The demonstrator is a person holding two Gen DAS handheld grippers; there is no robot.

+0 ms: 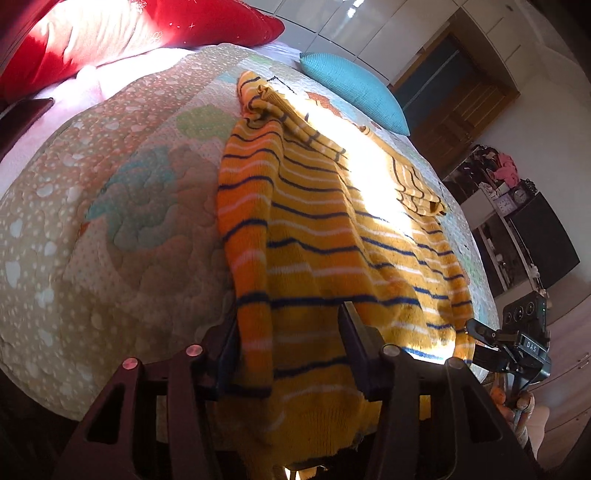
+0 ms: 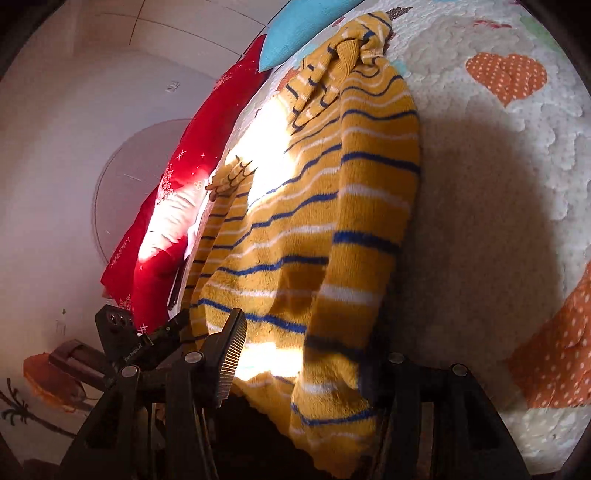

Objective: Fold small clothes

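Hem first: the sweater [image 1: 332,236] hangs its bottom edge over the near edge of the bed [image 1: 74,258], and both grippers sit at that edge with knit between their fingers. The left gripper [image 1: 291,354] has the hem's left part, where a folded-in sleeve lies over the body, between its jaws; the fabric fills the gap from one finger to the other, but I cannot tell whether the pads really pinch it or merely flank it. The right gripper [image 2: 306,354] straddles the other hem corner, where the second folded-in sleeve droops. Its left finger [image 2: 229,354] stands clear of the cloth with sunlit quilt showing beside it, and the right finger is hidden behind the knit, so that grip cannot be told either.

As for progress, I judge the side folds done: both sleeves lie turned in along the body, leaving a long narrow strip that runs from the near edge toward the far side. What looks left is folding that strip across, hem up to neckline.

Farther on, the collar end is bunched and untidy near the blue cushion [image 1: 354,88], with the red pillow [image 1: 207,22] beyond at the far edge.
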